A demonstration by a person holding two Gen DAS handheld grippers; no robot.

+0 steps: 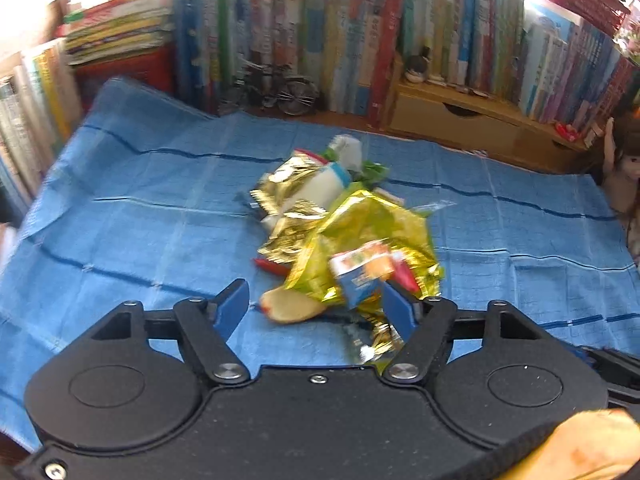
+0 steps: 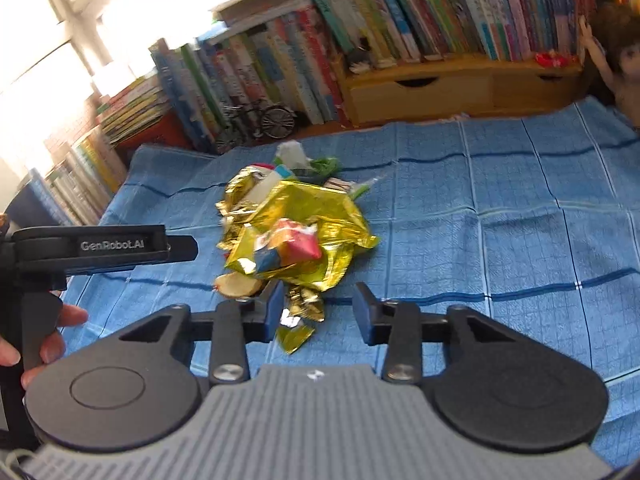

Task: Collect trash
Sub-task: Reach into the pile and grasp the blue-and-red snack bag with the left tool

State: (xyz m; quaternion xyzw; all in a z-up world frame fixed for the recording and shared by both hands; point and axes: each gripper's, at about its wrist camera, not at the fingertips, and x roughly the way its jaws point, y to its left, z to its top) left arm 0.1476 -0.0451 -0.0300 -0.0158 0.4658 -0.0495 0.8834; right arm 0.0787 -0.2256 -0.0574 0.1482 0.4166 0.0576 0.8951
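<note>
Trash pile (image 1: 340, 224) sits heaped near the middle of the blue cloth (image 1: 140, 208), books and a low wooden shelf (image 1: 460, 120) well behind it. Contents as far as blur allows: crumpled gold foil wrappers (image 2: 312, 216), a small printed carton (image 1: 360, 276) riding on top at the near edge, a white bottle-like container (image 1: 320, 188) further back, a pale apple-like piece (image 1: 288, 310) on the cloth at the near left of the heap, and loose foil scraps (image 2: 304, 308) trailing toward the viewer. Left gripper (image 1: 316, 308) hangs over the near edge, jaws apart, straddling the apple piece and the carton corner; its right pad looks just beside or against the carton, but I cannot tell whether it presses, so I read it as released. Right gripper (image 2: 318, 314) likewise unclenched, with foil scraps lying in the gap and nothing pinched; its left finger (image 2: 274, 312) is close to the apple piece. Judgement on handling: foil is very light, crackly, slippery, and will spring back and shed pieces if pinched shallowly; take a deep bite into a bunched fold, not a flat edge. The carton looks light and crushable, best held across its flat faces. The apple piece seems soft and moist, likely to slip. Gathering from both sides should hold the heap together.
</note>
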